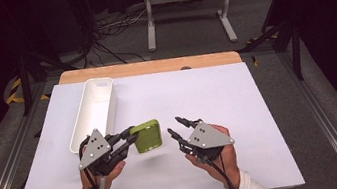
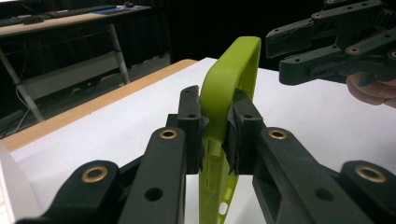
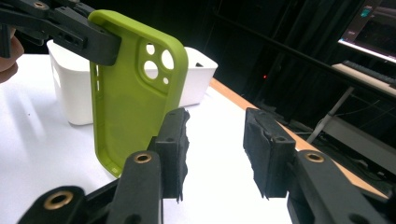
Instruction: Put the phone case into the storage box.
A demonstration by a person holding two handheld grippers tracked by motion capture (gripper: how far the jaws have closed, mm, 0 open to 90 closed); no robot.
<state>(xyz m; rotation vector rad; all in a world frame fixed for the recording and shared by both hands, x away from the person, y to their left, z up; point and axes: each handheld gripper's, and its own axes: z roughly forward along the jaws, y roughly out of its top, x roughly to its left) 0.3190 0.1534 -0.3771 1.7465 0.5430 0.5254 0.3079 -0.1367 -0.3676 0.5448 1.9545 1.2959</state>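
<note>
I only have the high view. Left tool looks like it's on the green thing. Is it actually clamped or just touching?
Observer: Clamped. In the left gripper view the left tool has both pads shut on one side wall of the green phone case.
Operator: Is the case flat on the table?
Observer: No. The right gripper view shows it held about upright, camera cutouts at the top, its bottom corner low over the white table.
Operator: Right tool doing anything?
Observer: It's open. The right tool has a clear gap between its pads, nothing in it, case to its left.
Operator: Anything behind the case?
Observer: The white bin, standing just beyond it.
</note>
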